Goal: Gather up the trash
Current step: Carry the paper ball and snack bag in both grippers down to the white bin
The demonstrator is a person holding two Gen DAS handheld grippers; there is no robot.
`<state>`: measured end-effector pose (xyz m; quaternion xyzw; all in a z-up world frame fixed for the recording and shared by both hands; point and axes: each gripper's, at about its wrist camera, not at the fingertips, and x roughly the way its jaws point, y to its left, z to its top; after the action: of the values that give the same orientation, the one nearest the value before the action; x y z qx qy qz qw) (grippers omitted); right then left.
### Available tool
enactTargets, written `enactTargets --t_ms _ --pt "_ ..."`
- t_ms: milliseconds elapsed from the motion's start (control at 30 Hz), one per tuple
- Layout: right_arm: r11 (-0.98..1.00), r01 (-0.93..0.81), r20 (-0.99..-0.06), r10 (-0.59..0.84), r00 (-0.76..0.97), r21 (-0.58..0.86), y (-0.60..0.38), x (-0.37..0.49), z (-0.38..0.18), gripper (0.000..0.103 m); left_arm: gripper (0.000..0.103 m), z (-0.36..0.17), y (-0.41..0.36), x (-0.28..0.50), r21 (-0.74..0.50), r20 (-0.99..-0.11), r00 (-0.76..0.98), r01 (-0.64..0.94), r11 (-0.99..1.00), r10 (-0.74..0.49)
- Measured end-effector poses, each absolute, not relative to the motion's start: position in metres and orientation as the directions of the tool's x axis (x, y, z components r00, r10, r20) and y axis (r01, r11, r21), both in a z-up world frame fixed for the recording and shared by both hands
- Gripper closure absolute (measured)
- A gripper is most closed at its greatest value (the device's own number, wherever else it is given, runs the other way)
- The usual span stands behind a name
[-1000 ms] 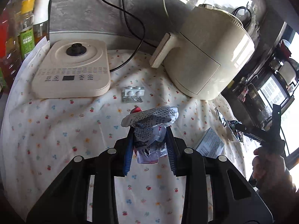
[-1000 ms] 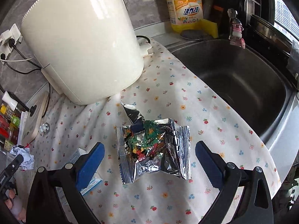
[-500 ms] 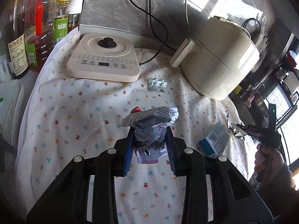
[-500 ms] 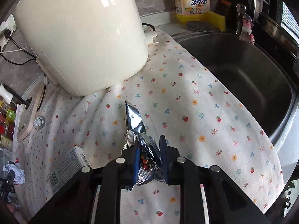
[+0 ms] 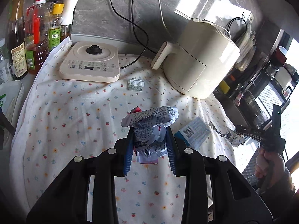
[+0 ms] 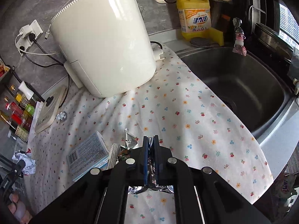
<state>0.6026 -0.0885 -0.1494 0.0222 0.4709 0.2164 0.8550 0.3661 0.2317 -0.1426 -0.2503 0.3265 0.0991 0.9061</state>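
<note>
Crumpled wrapper [image 5: 149, 128] (print unreadable) pinched in left jaws; foil packet [image 6: 130, 145] clamped in right jaws.

A home kitchen: a steel sink [image 6: 243, 85] with dish soap [image 6: 195, 16] at its far edge, an air fryer [image 5: 200, 59], oil bottles [image 5: 37, 37] far left, a floral cloth [image 5: 78, 115] covering the worktop.

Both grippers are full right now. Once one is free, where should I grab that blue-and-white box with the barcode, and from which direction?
The blue-and-white box lies flat on the floral cloth, so come from above and close across its narrow width, on the two long edges. Favour the barcode end: the opposite end sits close to the foil wrapper in the right gripper.
</note>
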Motion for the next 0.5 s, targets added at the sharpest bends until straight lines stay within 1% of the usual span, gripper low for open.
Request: enactTargets --t_ms 233,500 --pt "0.891 -0.359 -0.776 0.428 0.463 0.277 -0.142 0.57 -0.141 0.097 0.071 -0.15 0.186 0.345 -0.39 -0.66 0.751 -0.363 0.846 0.018" --pt "0.906 -0.298 -0.785 0.413 0.462 0.301 -0.228 0.527 -0.146 0.097 0.071 -0.155 0.116 0.314 -0.373 -0.692 0.722 -0.336 0.865 -0.018"
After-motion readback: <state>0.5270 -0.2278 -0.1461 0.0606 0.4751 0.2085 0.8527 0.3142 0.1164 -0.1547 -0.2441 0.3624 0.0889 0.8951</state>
